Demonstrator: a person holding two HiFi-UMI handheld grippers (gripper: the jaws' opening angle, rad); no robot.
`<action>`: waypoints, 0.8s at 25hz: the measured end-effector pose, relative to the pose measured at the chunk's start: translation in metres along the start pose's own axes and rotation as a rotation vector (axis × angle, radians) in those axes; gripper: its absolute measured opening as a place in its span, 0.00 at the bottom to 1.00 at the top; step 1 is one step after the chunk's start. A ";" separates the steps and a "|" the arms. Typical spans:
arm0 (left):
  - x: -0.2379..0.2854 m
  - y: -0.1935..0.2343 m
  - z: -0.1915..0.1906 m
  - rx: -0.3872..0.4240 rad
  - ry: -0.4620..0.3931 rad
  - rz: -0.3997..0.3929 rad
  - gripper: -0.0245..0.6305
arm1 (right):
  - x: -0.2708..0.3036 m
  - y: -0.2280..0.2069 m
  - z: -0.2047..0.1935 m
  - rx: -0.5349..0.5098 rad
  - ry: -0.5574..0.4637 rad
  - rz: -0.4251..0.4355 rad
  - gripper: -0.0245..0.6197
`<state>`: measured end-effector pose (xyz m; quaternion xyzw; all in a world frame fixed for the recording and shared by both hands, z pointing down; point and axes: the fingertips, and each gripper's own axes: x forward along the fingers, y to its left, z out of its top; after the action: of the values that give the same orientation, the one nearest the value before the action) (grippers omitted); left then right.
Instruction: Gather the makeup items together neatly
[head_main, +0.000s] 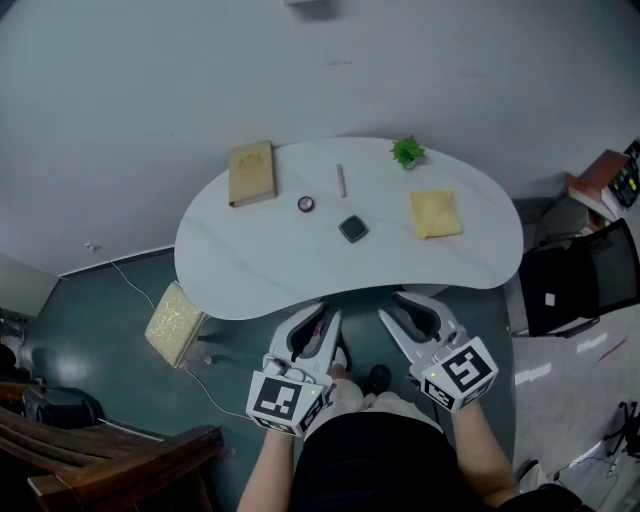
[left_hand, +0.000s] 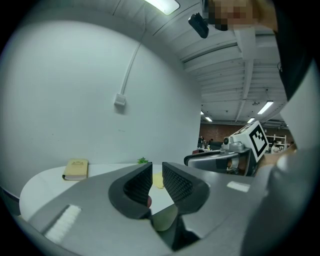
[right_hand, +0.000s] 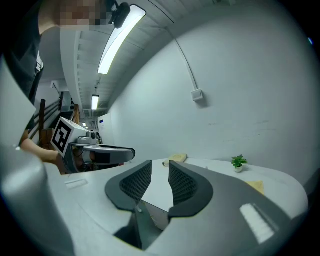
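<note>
Round item (head_main: 306, 204) and square item (head_main: 352, 229) are too small to identify.

No words, numbers or brand names can be read anywhere. The cube (head_main: 283, 398) on the left gripper (head_main: 320, 318) and the one on the right gripper (head_main: 402, 308) bear only black-and-white square marker patterns, not lettering. The book (left_hand: 76, 170) has a cover mark too small to make out.

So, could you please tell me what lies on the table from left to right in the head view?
tan notebook → small round case → dark square compact → small green plant → yellow cloth
</note>
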<state>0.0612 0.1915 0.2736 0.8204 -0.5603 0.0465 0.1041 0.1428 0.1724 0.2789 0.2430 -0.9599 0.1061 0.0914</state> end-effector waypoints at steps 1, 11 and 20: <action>0.003 0.006 0.000 0.002 0.003 -0.002 0.13 | 0.006 -0.002 0.001 0.000 0.002 -0.001 0.18; 0.041 0.067 0.011 0.009 0.026 -0.023 0.22 | 0.067 -0.032 0.021 0.003 0.017 -0.021 0.28; 0.079 0.120 0.016 0.014 0.048 -0.040 0.25 | 0.121 -0.063 0.035 0.003 0.038 -0.052 0.32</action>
<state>-0.0219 0.0740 0.2878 0.8307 -0.5409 0.0680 0.1128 0.0645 0.0552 0.2827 0.2658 -0.9512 0.1095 0.1120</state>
